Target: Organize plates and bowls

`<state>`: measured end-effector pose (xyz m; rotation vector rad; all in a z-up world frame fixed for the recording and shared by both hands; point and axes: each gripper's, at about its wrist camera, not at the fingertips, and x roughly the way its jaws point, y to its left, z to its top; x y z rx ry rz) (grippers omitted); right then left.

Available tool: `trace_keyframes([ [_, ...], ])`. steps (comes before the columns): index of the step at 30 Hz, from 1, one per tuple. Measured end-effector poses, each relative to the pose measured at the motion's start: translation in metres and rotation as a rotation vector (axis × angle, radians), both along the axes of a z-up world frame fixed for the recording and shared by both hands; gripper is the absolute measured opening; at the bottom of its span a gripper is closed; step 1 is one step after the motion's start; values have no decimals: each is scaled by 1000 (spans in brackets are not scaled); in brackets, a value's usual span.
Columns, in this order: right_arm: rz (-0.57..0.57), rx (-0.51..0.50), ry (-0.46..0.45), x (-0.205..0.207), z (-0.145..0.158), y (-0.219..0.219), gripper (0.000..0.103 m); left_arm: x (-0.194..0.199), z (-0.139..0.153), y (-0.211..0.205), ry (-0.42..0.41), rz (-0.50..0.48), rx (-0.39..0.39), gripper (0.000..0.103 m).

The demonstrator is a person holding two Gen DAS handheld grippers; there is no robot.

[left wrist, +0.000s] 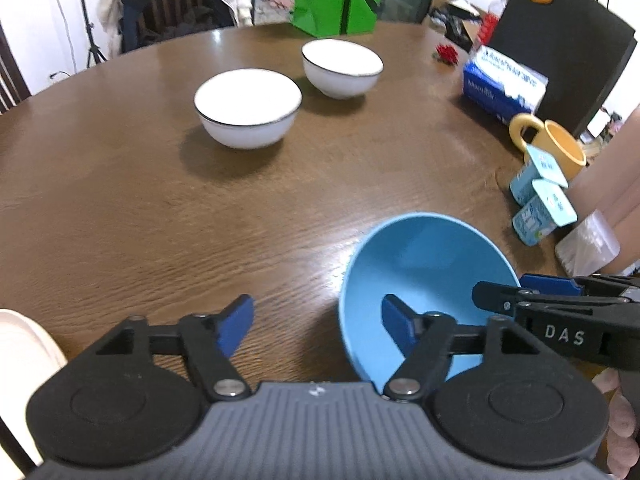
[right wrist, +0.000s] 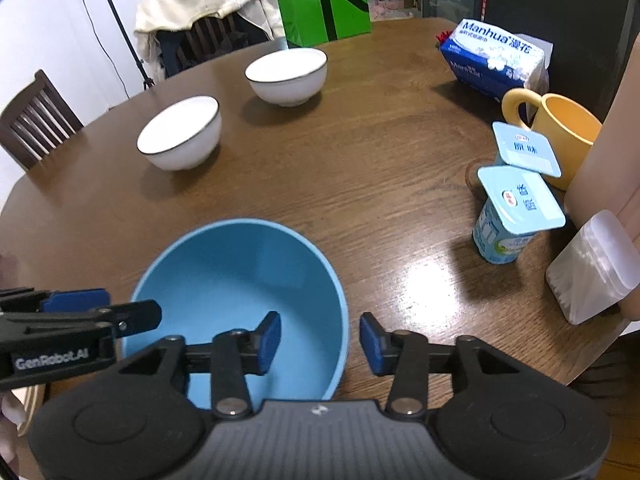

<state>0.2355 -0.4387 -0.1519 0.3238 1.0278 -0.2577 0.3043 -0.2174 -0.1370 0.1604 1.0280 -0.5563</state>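
A blue bowl (left wrist: 424, 276) (right wrist: 236, 300) sits on the brown round table near its front edge. My right gripper (right wrist: 320, 342) is open, its jaws straddling the bowl's right rim, one pad inside and one outside. It shows in the left wrist view (left wrist: 504, 296) at the bowl's right rim. My left gripper (left wrist: 316, 328) is open, its right finger over the bowl's left rim; it shows in the right wrist view (right wrist: 120, 312). Two white bowls with dark rims stand further back: one nearer (left wrist: 248, 108) (right wrist: 180, 132), one farther (left wrist: 342, 67) (right wrist: 287, 75).
Two yogurt cups (right wrist: 516, 208), a yellow mug (right wrist: 560, 132), a tissue pack (right wrist: 496, 60) and a clear cotton-swab box (right wrist: 592, 268) line the table's right side. A green bag (right wrist: 320, 0) stands at the back. A pale plate edge (left wrist: 20, 352) shows at the left.
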Motion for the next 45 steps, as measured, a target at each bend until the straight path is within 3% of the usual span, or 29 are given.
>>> trace_keyframes([
  [3, 5, -8, -22, -1, 9, 2, 61, -2, 9, 14, -22, 25, -23, 84],
  [5, 8, -12, -35, -2, 14, 4, 73, -4, 15, 23, -38, 46, -30, 86],
  [10, 15, -5, -54, -5, 23, 12, 86, -7, 24, 47, -65, 89, -54, 95],
  [12, 17, -4, -55, -6, 25, 15, 92, -9, 29, 55, -82, 103, -66, 102],
  [14, 19, -8, -60, -6, 27, 18, 102, -11, 32, 63, -98, 124, -77, 103],
  [45, 156, -48, -140, 1, 65, 90, 103, -30, 74, 147, -191, 285, -136, 103],
])
